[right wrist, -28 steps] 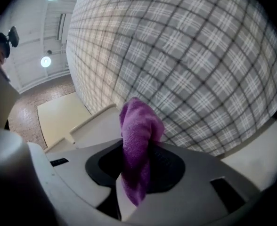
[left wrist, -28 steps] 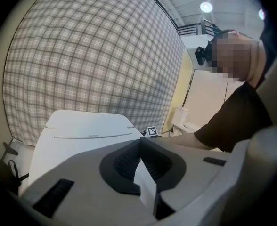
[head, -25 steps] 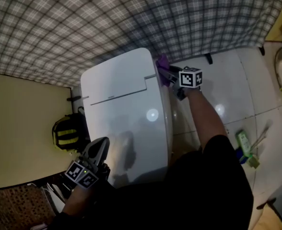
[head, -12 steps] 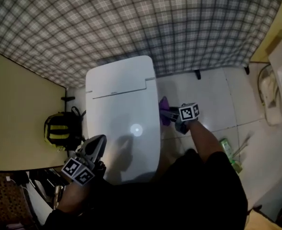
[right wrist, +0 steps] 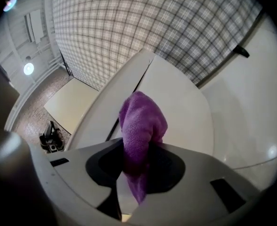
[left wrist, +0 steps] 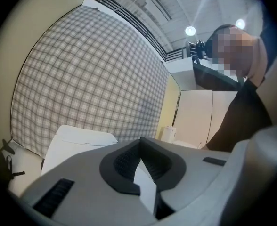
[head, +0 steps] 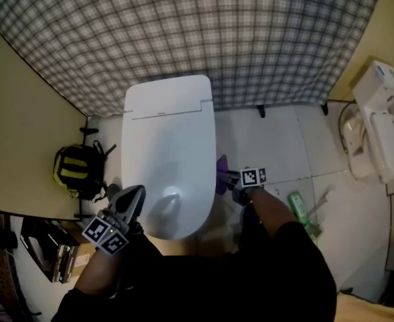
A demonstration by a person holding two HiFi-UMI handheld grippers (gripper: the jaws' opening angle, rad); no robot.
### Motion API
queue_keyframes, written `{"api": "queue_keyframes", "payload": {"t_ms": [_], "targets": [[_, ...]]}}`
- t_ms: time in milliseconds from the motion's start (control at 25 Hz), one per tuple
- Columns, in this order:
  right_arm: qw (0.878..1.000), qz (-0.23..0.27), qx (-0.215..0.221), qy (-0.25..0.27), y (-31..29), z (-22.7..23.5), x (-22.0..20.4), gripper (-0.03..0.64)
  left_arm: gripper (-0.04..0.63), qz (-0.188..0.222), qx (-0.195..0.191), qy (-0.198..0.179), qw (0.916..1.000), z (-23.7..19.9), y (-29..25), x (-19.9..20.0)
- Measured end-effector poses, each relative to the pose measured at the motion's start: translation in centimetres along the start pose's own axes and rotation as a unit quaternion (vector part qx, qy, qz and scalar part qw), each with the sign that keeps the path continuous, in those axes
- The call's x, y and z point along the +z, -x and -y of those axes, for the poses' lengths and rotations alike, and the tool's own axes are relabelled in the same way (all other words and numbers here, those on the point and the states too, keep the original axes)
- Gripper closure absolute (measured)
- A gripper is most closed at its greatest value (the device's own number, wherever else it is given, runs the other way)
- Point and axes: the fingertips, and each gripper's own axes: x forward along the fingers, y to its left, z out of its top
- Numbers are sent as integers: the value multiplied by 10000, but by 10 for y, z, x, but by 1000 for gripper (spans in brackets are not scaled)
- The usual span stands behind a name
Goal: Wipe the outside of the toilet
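The white toilet (head: 170,146) stands with its lid down against a plaid wall. My right gripper (head: 229,178) is at the toilet's right side, near the front half, shut on a purple cloth (head: 221,172). In the right gripper view the cloth (right wrist: 141,121) sticks up from between the jaws of the right gripper (right wrist: 136,161), with the toilet's side (right wrist: 176,98) just beyond it. My left gripper (head: 128,203) hovers by the toilet's front left rim, shut and holding nothing. The left gripper view shows the left gripper (left wrist: 141,161) with the toilet lid (left wrist: 77,142) behind it.
A yellow and black backpack (head: 76,170) lies on the floor left of the toilet. A green bottle (head: 297,205) lies on the white floor tiles to the right. Another white toilet fixture (head: 371,123) stands at the far right. A plaid wall (head: 197,32) runs behind.
My right gripper has drawn the purple cloth along the toilet's right side, from the back toward the front. The left gripper has stayed by the front left rim.
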Motion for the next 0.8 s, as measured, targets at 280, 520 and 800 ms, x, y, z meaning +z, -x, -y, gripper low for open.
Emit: {"api": "queue_keyframes", "payload": {"t_ms": [280, 520, 800], "targets": [[9985, -475, -77, 271, 16, -50, -89, 512, 591, 295, 116, -24, 9995, 22, 68, -2], [9753, -1986, 270, 925, 40, -111, -158, 511, 591, 755, 457, -72, 9961, 13, 129, 17], [9919, 1, -538, 1152, 110, -104, -67, 506, 591, 597, 850, 143, 9945, -17, 166, -17]]}}
